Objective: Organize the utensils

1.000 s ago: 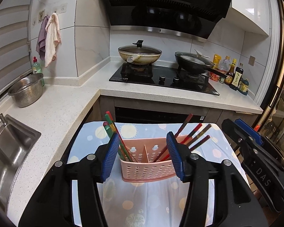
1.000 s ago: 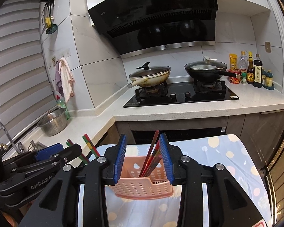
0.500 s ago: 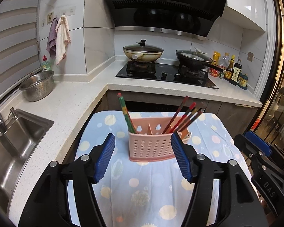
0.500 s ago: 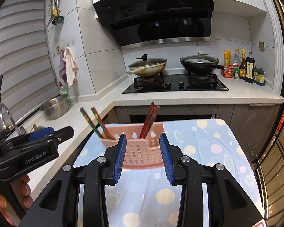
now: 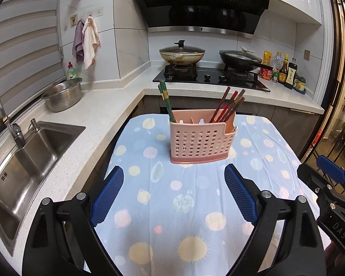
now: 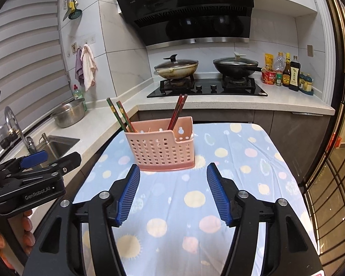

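Observation:
A pink perforated utensil holder (image 5: 201,138) stands upright on a table with a light blue dotted cloth (image 5: 184,207); it also shows in the right wrist view (image 6: 163,147). Green chopsticks (image 5: 165,101) lean in its left compartment and red-brown chopsticks (image 5: 230,105) in its right compartment. My left gripper (image 5: 173,189) is open and empty, well back from the holder. My right gripper (image 6: 172,187) is open and empty, just in front of the holder. The right gripper also shows at the right edge of the left wrist view (image 5: 329,184).
A white counter runs along the left with a steel sink (image 5: 27,151), a faucet (image 5: 2,117) and a steel colander bowl (image 5: 63,94). A hob with two lidded pans (image 5: 181,54) stands behind. Sauce bottles (image 5: 285,71) stand at the back right.
Both grippers have pulled back from the holder and opened wider. The holder, earlier between the fingers, now stands free on the cloth farther ahead.

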